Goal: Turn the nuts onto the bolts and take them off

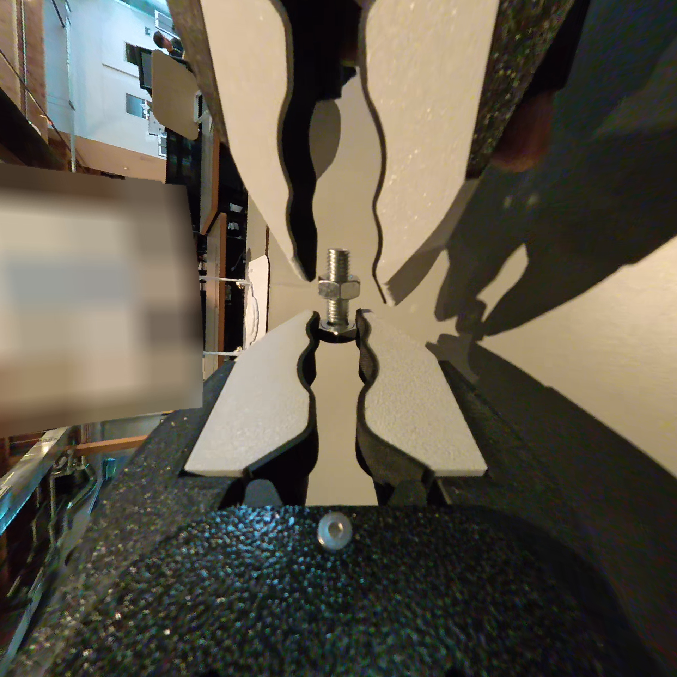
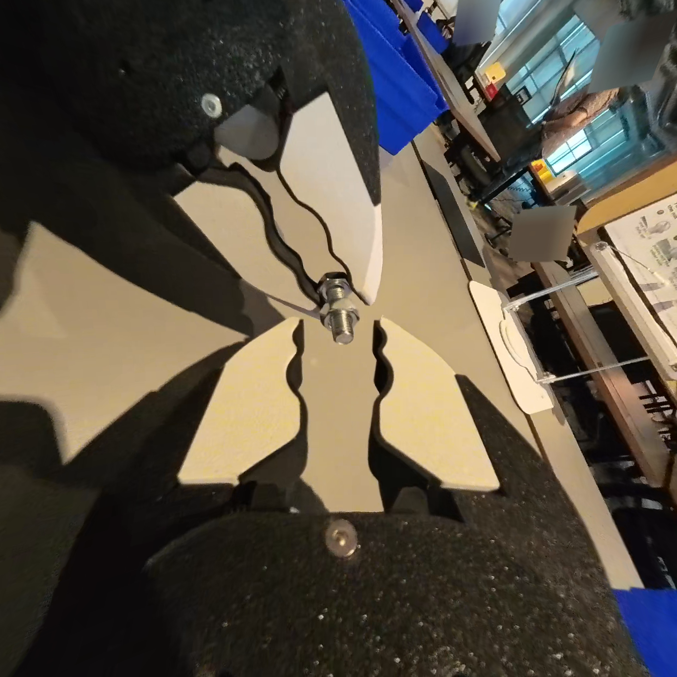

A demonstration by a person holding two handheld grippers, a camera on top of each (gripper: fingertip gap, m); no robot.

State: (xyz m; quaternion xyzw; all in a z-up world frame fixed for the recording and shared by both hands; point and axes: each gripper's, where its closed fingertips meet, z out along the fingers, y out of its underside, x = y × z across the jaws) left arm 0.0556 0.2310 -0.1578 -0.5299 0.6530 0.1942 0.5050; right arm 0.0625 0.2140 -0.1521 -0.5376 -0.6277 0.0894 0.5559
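Observation:
A silver bolt (image 1: 339, 263) with a hex nut (image 1: 339, 289) threaded partway along it is held above the beige table. My left gripper (image 1: 337, 319) is shut on the bolt's head, with the threaded end pointing away from it. My right gripper (image 1: 344, 284) comes in from the opposite side, open, its fingertips on either side of the nut without touching it. In the right wrist view the bolt (image 2: 340, 326) points toward the camera between the open fingers of my right gripper (image 2: 339, 321), with the nut (image 2: 335, 307) just behind and the left gripper (image 2: 333, 280) clamped on the head.
The beige table (image 2: 110, 329) lies under both grippers. Blue bins (image 2: 399, 84) stand at its far end. A white plate with a clear acrylic stand (image 2: 513, 351) sits at the table's edge. A person's fingers (image 1: 520, 146) hold the right gripper. My left and right fingertips are right by each other.

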